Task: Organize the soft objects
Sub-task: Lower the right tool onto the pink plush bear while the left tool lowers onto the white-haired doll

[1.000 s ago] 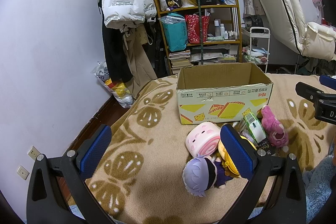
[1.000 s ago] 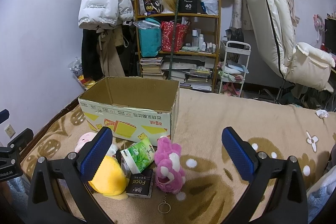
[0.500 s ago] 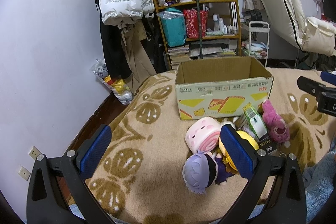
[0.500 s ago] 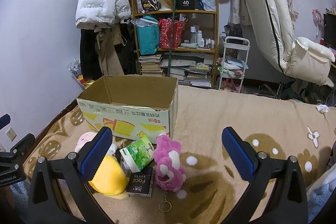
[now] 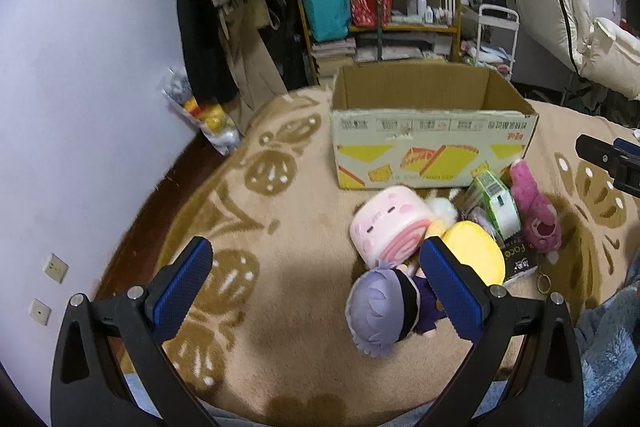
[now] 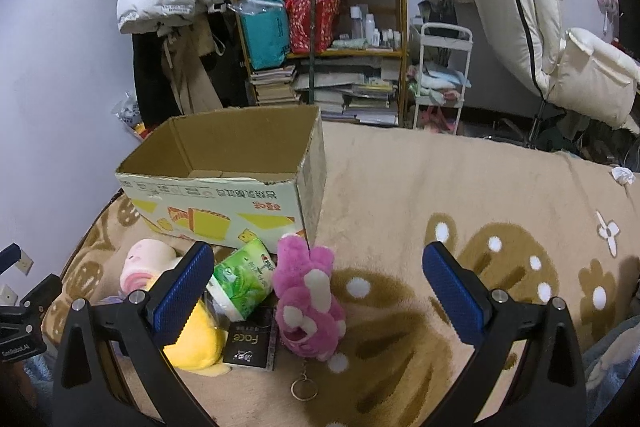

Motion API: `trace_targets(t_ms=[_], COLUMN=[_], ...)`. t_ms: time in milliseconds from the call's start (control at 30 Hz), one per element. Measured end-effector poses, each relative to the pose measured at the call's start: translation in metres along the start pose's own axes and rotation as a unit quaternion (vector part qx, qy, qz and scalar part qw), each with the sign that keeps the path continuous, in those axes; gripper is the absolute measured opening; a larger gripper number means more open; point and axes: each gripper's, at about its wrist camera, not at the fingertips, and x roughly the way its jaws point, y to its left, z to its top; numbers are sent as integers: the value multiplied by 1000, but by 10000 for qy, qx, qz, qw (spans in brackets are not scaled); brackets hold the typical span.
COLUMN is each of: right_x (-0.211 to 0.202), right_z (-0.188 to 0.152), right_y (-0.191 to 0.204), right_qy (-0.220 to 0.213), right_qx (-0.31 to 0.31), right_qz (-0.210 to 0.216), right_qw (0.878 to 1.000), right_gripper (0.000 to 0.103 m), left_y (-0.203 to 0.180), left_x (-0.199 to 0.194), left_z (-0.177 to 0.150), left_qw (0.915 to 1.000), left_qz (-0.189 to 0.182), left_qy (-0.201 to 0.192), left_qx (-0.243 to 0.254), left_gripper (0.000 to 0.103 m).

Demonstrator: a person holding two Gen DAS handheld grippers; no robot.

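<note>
Left wrist view: left gripper [image 5: 316, 277] spread wide, blue pads gripping nothing, hovering over the beige flower-patterned blanket [image 5: 280, 211]. Purple-haired plush doll [image 5: 382, 309] lies just inside its right finger, touching the pink swirl-roll plush [image 5: 390, 229] and the yellow plush cushion [image 5: 474, 255]. Open cardboard box with yellow print [image 5: 432, 143] stands behind the heap; no toys visible inside.

Right wrist view: right gripper [image 6: 318, 295] likewise wide, empty. Magenta plush bear with keyring [image 6: 308, 303] sits between its fingers, nearer the left one, touching the green tissue pack [image 6: 242, 277]; black "Face" packet [image 6: 250, 343] lies flat beside it. Cluttered wooden shelf [image 6: 320, 27] against the far wall
</note>
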Motion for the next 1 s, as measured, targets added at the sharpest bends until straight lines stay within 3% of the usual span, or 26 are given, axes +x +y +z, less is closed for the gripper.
trace_targets(t_ms=[433,1000], right_x=[33,72], right_z=[15,12], right_y=[-22,-30], right_qy=[497,1256], right_qx=[168,352], right_qz=[184,596], right_qw=[9985,9897], right_gripper=[103,103], left_y=[3,-2], left_x=[43,71], left_z=[-1,-10], left_qw=[9964,9886], left_qz=[-316,-531], left_qy=[772,1411], left_qx=[-162,-60], left_gripper=[102,102])
